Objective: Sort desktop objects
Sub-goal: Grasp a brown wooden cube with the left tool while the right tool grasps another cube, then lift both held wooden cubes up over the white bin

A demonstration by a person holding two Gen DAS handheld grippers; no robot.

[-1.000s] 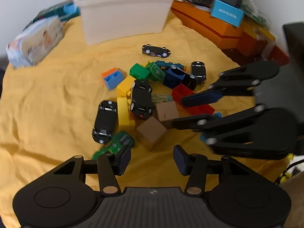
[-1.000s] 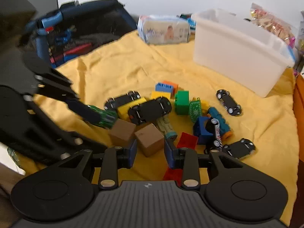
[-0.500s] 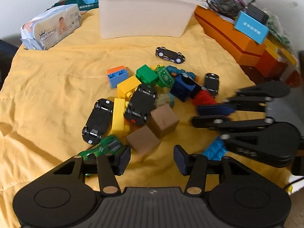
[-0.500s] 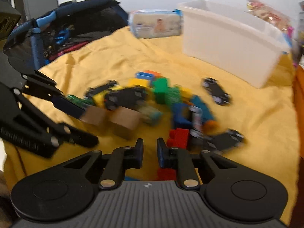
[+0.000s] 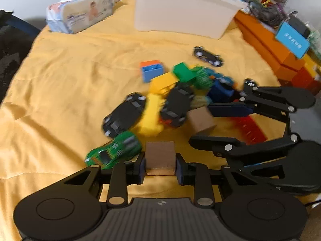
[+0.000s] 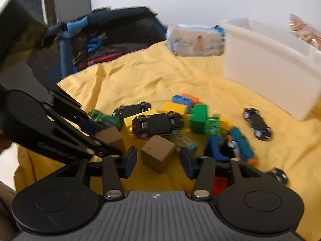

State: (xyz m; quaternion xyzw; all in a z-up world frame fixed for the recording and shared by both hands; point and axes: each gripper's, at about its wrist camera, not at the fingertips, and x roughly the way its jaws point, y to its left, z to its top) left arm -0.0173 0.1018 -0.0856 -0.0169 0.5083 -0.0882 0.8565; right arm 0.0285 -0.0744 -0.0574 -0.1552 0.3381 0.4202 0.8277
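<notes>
A heap of toy cars and coloured blocks lies on the yellow cloth (image 5: 70, 80). My left gripper (image 5: 160, 164) is shut on a brown cube (image 5: 159, 156); the cube also shows in the right wrist view (image 6: 111, 137). My right gripper (image 6: 158, 159) is open around a second brown cube (image 6: 157, 152), its pads beside it without touching; that cube also shows in the left wrist view (image 5: 201, 120). A green car (image 5: 113, 152) lies left of the left gripper. Black cars (image 5: 124, 114) and a yellow block (image 5: 151, 116) lie behind.
A white bin (image 5: 184, 10) stands at the back of the cloth. A wipes pack (image 5: 80, 18) lies to its left. Orange boxes (image 5: 270, 46) line the right edge. A dark blue bag (image 6: 104, 40) sits off the cloth's left side. A red block (image 5: 250, 126) lies under the right gripper.
My left gripper has moved forward and shut on the near brown cube. My right gripper has opened wider and moved over the other brown cube.
</notes>
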